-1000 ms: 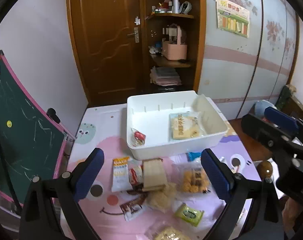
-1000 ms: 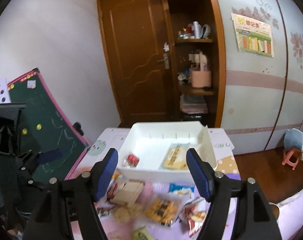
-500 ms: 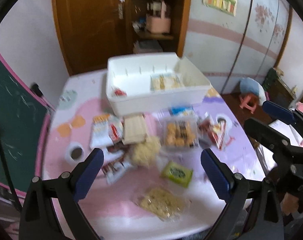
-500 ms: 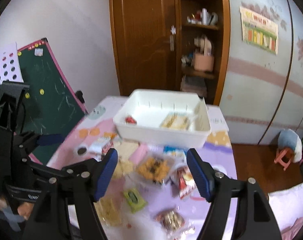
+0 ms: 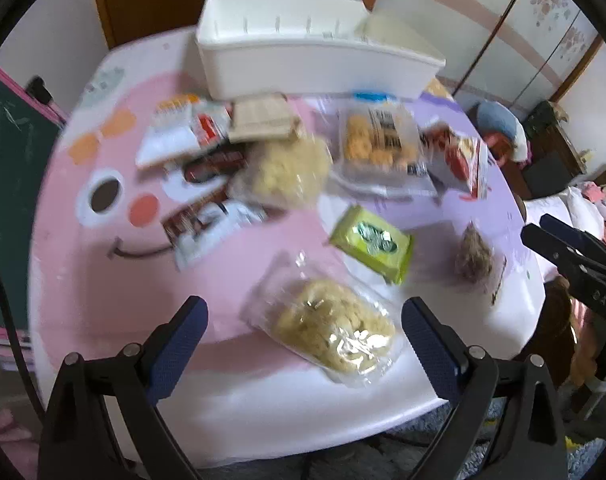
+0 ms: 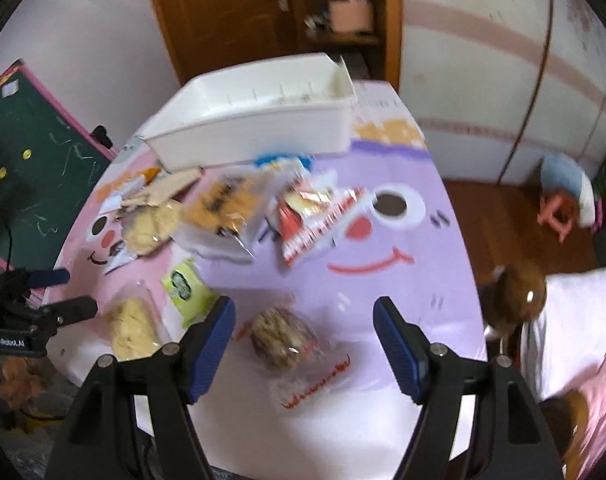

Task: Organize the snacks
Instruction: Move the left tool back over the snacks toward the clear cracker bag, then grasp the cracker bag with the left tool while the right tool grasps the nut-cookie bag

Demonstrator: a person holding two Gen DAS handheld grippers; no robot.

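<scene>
Both tools hang above the near edge of the table (image 5: 103, 288) with their jaws spread wide and nothing held. The left gripper (image 5: 303, 328) frames a clear bag of pale yellow snacks (image 5: 331, 328), and the right gripper (image 6: 303, 332) frames a clear packet of brown nutty pieces (image 6: 281, 336). The step in hand appears to be the approach for a pick, with the white bin (image 5: 303, 60) at the far side as the likely destination. To do it well, each tool should probably descend squarely over the bulk of its bag, not the loose film, and close across the narrow width. The pale bag's long axis runs diagonally, from far left to near right, so the left jaws would need a slight twist to cross it. The brown packet looks roughly round, its crumpled film trailing toward the near right. A green packet (image 5: 371, 244) lies just beyond the pale bag and should be avoided. Blur hides finer detail.
</scene>
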